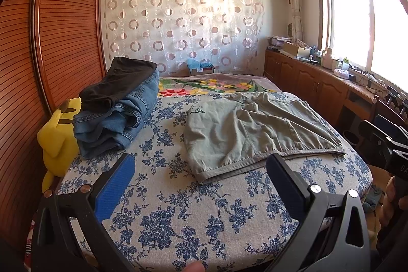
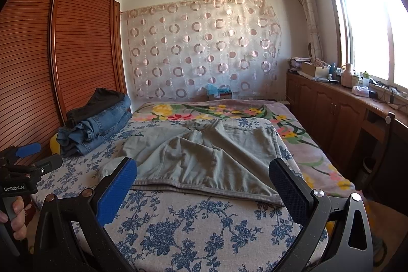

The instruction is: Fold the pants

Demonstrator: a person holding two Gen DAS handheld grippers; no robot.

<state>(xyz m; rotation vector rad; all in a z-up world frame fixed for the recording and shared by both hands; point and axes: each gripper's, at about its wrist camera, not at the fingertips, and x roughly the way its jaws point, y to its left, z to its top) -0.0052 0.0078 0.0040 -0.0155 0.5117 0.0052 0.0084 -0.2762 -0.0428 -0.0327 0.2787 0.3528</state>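
Lying flat on the bed, the grey-green pants sat just ahead of both wide-open, empty hand-held grippers, left hand-held gripper and right hand-held gripper.

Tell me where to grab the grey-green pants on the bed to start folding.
Take the grey-green pants by the near hem corners, probably one gripper each, coming in low from the bed's foot: that edge lies flat, closest and unobstructed, with both grippers open.
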